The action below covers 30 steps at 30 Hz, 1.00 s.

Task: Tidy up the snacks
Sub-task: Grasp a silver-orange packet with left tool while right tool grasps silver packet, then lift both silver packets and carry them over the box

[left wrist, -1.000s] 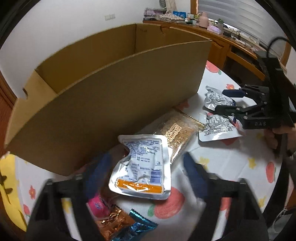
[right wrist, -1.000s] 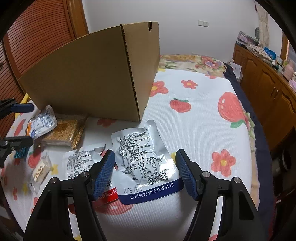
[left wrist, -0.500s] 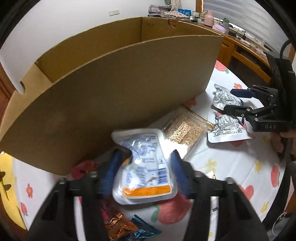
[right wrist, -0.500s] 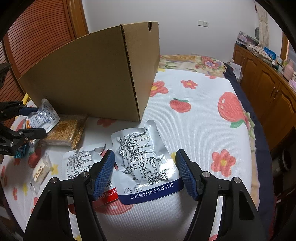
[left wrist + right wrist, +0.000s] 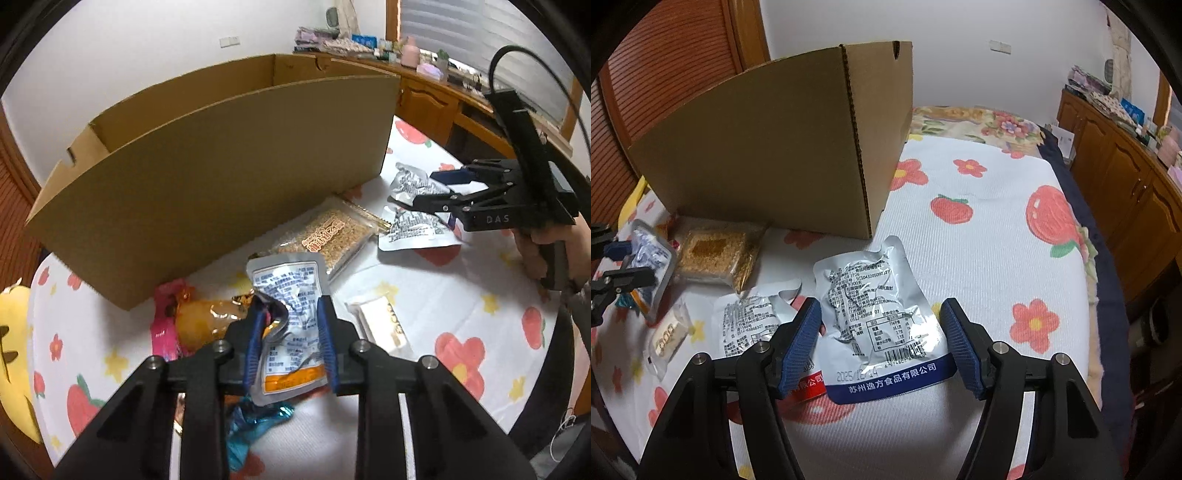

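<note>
My left gripper (image 5: 290,310) is shut on a silver pouch with an orange band (image 5: 290,332) and holds it raised above the bed, in front of the open cardboard box (image 5: 207,177). The pouch is crumpled between the pads. My right gripper (image 5: 881,325) is open, its fingers either side of a silver pouch with a blue band (image 5: 879,317) lying flat on the bed. A second silver pouch with a red band (image 5: 753,325) lies just left of it. The box also shows in the right wrist view (image 5: 783,155).
A clear bag of golden grains (image 5: 328,236) lies by the box. A small white bar (image 5: 380,325), a pink and orange packet (image 5: 184,321) and a blue wrapper (image 5: 255,424) lie on the flowered bedspread (image 5: 979,229). Wooden cabinets (image 5: 1126,177) stand at the right.
My left gripper closed on the orange-band pouch and lifted it off the bed, uncovering the pink and orange packet. My right gripper stayed still and open.
</note>
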{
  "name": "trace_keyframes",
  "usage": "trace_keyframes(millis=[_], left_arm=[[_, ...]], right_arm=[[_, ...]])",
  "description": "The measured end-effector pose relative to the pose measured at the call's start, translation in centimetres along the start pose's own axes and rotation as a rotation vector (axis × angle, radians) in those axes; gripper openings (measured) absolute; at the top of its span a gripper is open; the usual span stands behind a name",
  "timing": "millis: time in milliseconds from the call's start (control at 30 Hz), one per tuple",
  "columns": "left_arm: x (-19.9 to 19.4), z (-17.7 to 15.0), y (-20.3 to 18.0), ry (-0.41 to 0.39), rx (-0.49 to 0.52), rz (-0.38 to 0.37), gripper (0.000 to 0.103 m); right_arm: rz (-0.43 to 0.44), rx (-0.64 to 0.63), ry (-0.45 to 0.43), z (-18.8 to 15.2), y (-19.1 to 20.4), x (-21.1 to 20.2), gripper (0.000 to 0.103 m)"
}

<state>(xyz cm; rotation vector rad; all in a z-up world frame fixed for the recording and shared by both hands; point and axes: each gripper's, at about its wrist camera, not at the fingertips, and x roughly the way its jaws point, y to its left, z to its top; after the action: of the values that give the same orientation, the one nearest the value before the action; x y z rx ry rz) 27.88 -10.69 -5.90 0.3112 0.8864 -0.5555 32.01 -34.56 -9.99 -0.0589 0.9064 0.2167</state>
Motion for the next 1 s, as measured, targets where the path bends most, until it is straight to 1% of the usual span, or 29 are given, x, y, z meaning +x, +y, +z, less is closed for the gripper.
trace_keyframes(millis=[100, 200, 267, 400, 667, 833, 1000], left_arm=[[-0.5, -0.3, 0.0, -0.023, -0.02, -0.012, 0.022], [-0.7, -0.4, -0.3, -0.035, -0.011, -0.004, 0.022], [-0.8, -0.5, -0.5, -0.046, -0.004, -0.004, 0.022], [-1.1, -0.7, -0.9, -0.065, -0.006, -0.015, 0.022], [-2.5, -1.3, -0.8, -0.117, -0.029, -0.025, 0.022], [-3.8, -0.7, -0.8, -0.158, -0.043, -0.027, 0.022], [-5.7, 0.5, -0.5, -0.204, -0.052, -0.027, 0.022]], right_arm=[[0.012, -0.011, 0.038, 0.1, 0.0, -0.1, 0.063], [0.019, -0.015, 0.074, -0.1, -0.1, -0.4, 0.058], [0.017, -0.005, 0.085, -0.1, -0.3, -0.8, 0.052], [0.028, 0.001, 0.095, -0.6, -0.3, -1.5, 0.049], [0.056, 0.055, 0.04, -1.7, -0.5, -3.5, 0.048], [0.072, 0.07, -0.017, -1.7, -0.2, -5.6, 0.048], [0.085, 0.053, -0.062, -0.9, 0.9, -7.6, 0.048]])
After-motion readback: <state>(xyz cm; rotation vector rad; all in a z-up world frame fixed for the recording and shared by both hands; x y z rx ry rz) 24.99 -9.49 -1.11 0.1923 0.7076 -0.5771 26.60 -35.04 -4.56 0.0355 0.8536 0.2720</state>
